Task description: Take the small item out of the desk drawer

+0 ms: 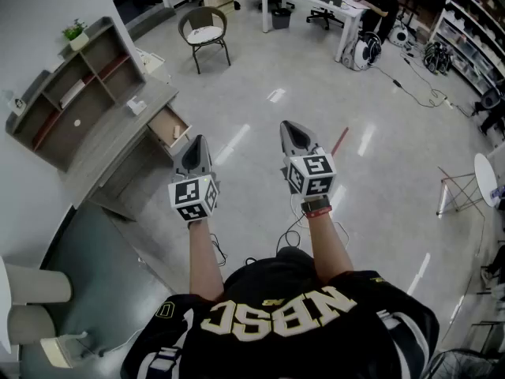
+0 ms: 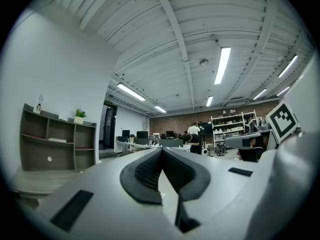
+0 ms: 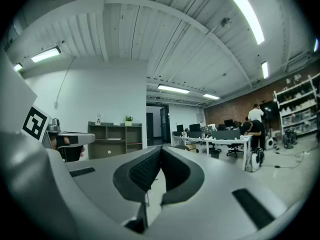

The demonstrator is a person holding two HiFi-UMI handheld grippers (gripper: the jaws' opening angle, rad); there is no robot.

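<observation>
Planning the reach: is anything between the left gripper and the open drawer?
Nothing visible does. Only bare floor shows between the left gripper and the open drawer.

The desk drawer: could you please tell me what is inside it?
The open drawer shows a pale wooden bottom; no item can be made out, and its rear hides under the desktop.

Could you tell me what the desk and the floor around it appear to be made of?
Desk: likely grey wood-look laminate, matte, with faint grain streaks; its open drawer looks pale wood inside. Floor: probably polished concrete or vinyl, glossy, mirroring ceiling lights.
</observation>
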